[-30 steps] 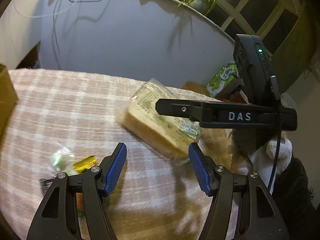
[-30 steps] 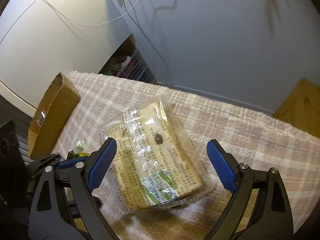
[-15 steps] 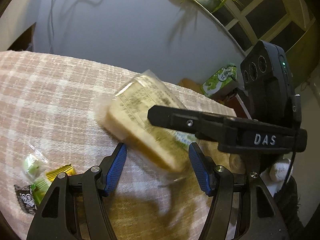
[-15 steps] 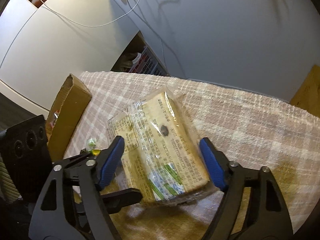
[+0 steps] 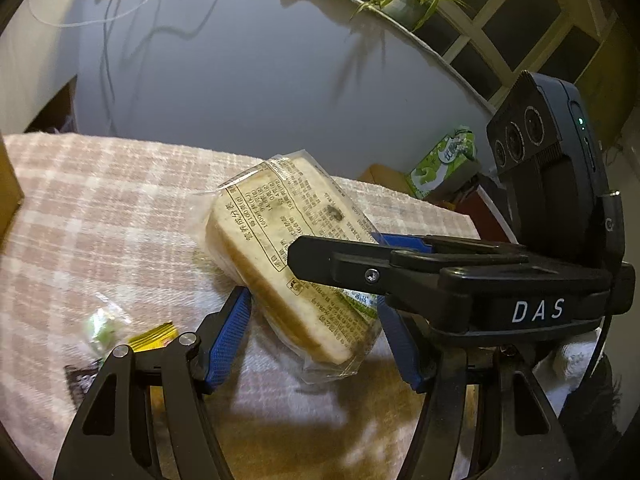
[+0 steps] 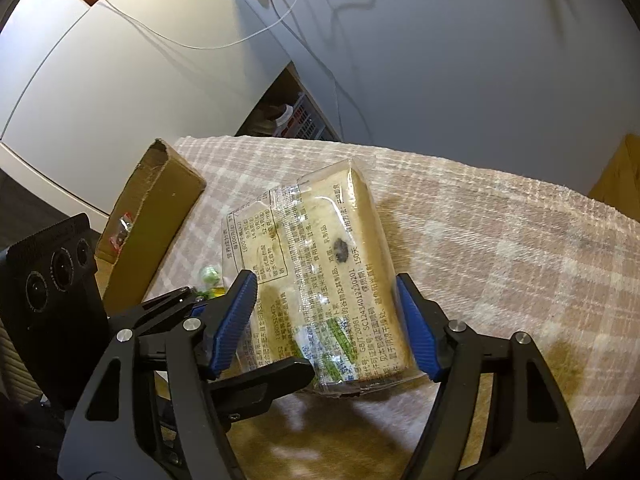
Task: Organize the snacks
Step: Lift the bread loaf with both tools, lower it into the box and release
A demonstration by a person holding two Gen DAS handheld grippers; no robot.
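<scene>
Closing on the bread pack [image 6: 320, 280] tilted above the bench [image 6: 500, 248], the right gripper [image 6: 326, 324] starts sorting; left gripper [image 5: 312, 340] gapes empty, candies [image 5: 132, 332] lie outside the box [image 6: 156, 216].

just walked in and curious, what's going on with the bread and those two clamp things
A person is sorting snacks on a checked tablecloth with a handheld gripper in each hand. The right gripper is closing around a wrapped pack of sliced bread, its blue pads at the pack's two sides. The left gripper stays open just beside it, holding nothing. A few small wrapped sweets still lie loose on the cloth, and an open cardboard box sits at the table's edge.
</scene>
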